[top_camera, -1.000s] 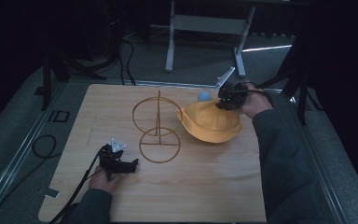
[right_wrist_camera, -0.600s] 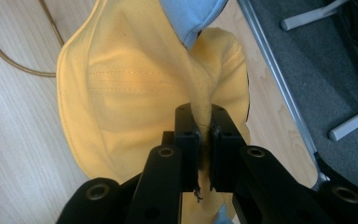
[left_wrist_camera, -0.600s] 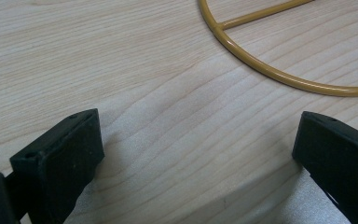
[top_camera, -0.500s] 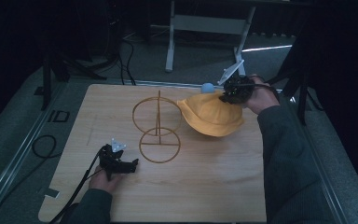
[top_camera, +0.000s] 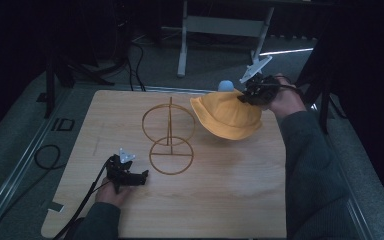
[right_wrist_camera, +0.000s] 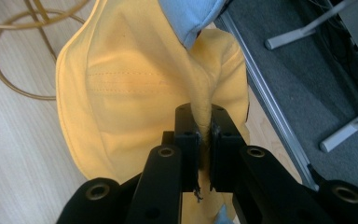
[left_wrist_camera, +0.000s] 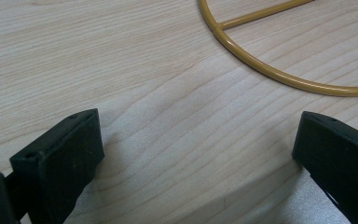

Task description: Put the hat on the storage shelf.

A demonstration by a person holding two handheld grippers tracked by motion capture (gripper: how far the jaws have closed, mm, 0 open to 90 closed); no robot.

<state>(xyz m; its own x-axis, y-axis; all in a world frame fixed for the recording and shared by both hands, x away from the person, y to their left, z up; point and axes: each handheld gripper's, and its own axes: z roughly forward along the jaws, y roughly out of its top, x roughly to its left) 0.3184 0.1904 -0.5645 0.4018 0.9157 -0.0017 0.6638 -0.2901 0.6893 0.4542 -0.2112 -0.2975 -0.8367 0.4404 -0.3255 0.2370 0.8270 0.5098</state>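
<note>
the right tool (right_wrist_camera: 204, 133) is clamped tight on a pinched fold of the yellow hat (right_wrist_camera: 135, 88), with the fabric squeezed between the two black jaws in the right gripper view. a bit of light blue lining (right_wrist_camera: 189, 16) can be seen poking out at the top of the hat there. in the high view the right tool (top_camera: 252, 92) is seen at the far right corner of the bench (top_camera: 230, 200), and the hat (top_camera: 227, 115) is held up off the wood, hanging tilted from its pinched edge, with a shadow cast on the bench below it. just to the hat's left a gold wire stand (top_camera: 169, 135) is placed: one upright ring on a post and one flat ring lying on the bench as its base.

the left tool (left_wrist_camera: 196, 154) is kept wide, nothing between the jaws, only bare wood grain. it is rested low on the bench near the front left (top_camera: 127, 172), with the flat ring of the stand (left_wrist_camera: 279, 72) lying just beyond the jaws, not touched.
</note>
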